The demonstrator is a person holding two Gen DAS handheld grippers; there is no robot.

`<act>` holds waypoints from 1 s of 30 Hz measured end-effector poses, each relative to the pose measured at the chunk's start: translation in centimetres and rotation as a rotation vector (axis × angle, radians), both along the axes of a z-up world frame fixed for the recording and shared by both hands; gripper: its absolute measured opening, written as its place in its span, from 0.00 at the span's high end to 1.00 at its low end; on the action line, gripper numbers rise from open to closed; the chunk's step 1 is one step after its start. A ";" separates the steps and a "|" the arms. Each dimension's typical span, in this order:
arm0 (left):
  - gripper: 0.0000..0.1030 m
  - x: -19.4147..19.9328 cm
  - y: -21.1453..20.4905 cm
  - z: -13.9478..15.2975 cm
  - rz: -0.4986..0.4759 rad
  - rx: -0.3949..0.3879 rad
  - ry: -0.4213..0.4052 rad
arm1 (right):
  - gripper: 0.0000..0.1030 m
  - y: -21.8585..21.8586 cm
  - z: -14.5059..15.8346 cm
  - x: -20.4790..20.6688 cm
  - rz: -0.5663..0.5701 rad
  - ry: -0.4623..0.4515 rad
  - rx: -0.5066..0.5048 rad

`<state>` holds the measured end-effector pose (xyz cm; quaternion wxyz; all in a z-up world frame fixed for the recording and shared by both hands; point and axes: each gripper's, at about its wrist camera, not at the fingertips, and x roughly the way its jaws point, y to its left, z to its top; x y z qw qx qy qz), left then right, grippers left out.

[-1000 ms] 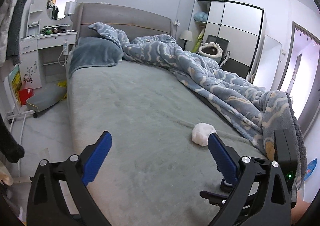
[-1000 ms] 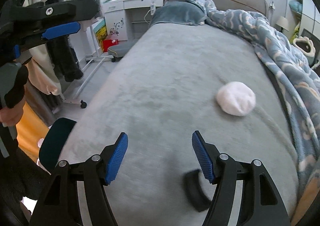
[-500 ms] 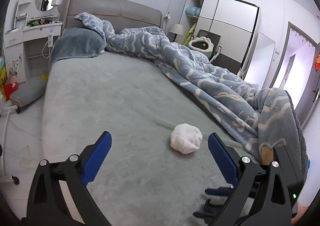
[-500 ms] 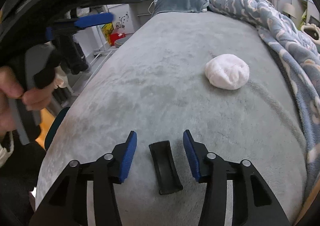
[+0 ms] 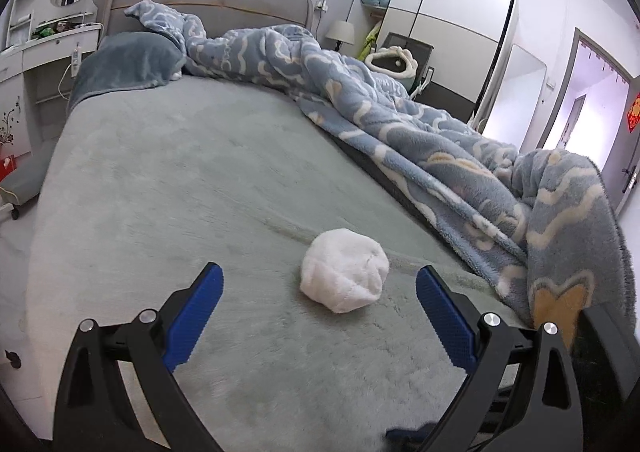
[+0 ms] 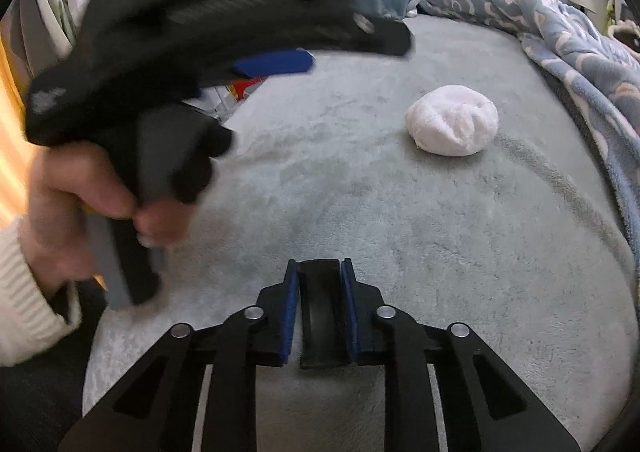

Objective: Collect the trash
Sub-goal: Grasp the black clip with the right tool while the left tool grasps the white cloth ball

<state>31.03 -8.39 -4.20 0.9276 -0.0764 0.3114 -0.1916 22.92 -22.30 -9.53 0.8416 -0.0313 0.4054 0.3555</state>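
While the left tongs (image 5: 318, 302) gape wide, a white wad (image 5: 345, 270) lies on the bed (image 5: 168, 180) just past the tips, untouched. Right view: right tongs (image 6: 320, 280) closing on a black strip (image 6: 320, 312), pads apparently touching it; wad well ahead.

Bed (image 5: 168, 180): wide, covered by a grey-green plush sheet, padded grey headboard (image 5: 208, 0) at the far end.
White wad (image 5: 345, 275): rounded and crumpled, lying on the bare sheet near the foot end, just beside the blanket's edge.
Blanket (image 5: 420, 124): blue with cream cloud pattern, bunched along the far side.
Pillow (image 5: 128, 62): dark blue-grey, at the head.
Black strip (image 6: 322, 312): small, curved, on the sheet.
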 end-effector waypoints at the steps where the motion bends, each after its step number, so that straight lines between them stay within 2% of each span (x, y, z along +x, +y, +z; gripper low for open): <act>1: 0.04 0.3 -0.3 -0.3 -0.001 0.001 0.005 | 0.80 0.0 0.0 -0.1 0.008 0.001 0.005; 8: 0.04 1.8 -2.7 -2.2 -0.013 0.032 0.024 | 0.81 -0.9 0.5 -0.7 0.049 -0.001 0.037; 15: 0.04 3.4 -3.6 -4.4 -0.017 0.003 0.091 | 0.81 -3.0 0.3 -0.6 0.041 0.022 0.068; 20: 0.07 4.0 -4.0 -5.2 -0.019 -0.008 0.108 | 0.81 -4.0 0.4 -1.2 0.042 0.026 0.081; 23: 0.25 4.4 -4.3 -5.4 -0.027 -0.009 0.117 | 0.81 -4.4 0.2 -1.5 0.041 0.030 0.086; 25: 0.28 4.7 -4.4 -5.6 -0.028 -0.012 0.132 | 0.81 -4.7 0.2 -1.5 0.035 0.033 0.092; 30: 0.46 4.9 -4.5 -5.8 -0.018 -0.002 0.147 | 0.81 -5.1 0.6 -1.2 0.018 0.035 0.113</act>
